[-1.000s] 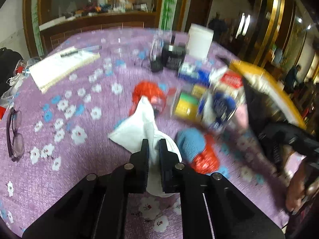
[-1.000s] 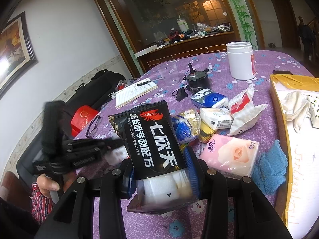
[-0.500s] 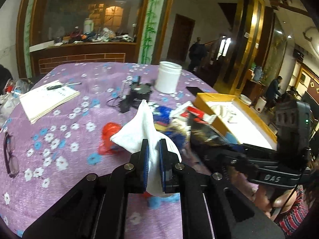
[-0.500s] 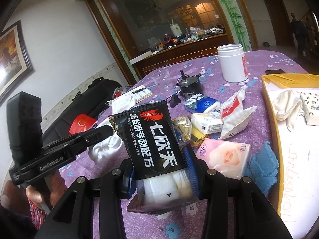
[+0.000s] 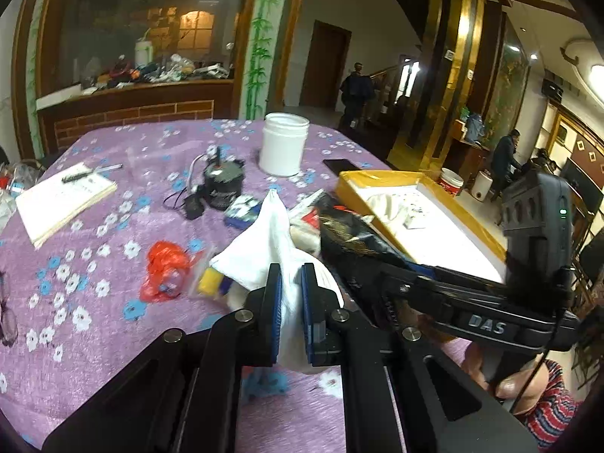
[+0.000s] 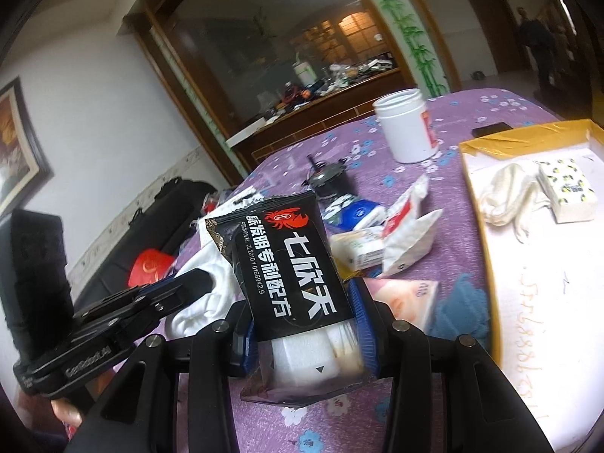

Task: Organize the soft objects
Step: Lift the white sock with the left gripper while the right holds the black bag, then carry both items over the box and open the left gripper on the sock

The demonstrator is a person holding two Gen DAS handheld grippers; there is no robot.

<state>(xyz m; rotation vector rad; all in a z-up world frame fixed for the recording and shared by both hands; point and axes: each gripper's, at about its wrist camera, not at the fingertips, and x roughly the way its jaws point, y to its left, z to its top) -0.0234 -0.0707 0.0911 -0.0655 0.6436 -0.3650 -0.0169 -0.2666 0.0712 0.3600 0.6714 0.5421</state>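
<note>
Closest to the person, both tools are loaded at once, and that is where trouble is likeliest. The left gripper (image 5: pixel 290 283) has its fingers pinched shut on a white cloth (image 5: pixel 264 249), held only by a narrow fold while most of the fabric billows free above and ahead of the jaws; a quick swing could let the fold creep out, or the loose end could drag across the small packets lying mid-table. The right gripper (image 6: pixel 302 324) is clamped on a black packet (image 6: pixel 287 264), squeezed near its lower end with its printed face standing tall above the fingers. The film looks slick and the top-heavy pack could pivot or slide if the grip eases.

The two tools sit very near each other above the table's near edge, the left one's tip just beside the black packet, so I judge a knock between them, or the cloth snagging on the other tool, a real risk. Both are held raised and pointing away from the person, angled toward the right side of the table, with a hand (image 5: pixel 517 381) in a striped sleeve gripping the right handle.

Further out, a yellow-rimmed tray (image 6: pixel 475 188) by the right edge already holds a pale cloth (image 6: pixel 506 192) and a tissue pack (image 6: pixel 568 190), probably the destination. A white jar (image 5: pixel 284 143) stands toward the far edge
</note>
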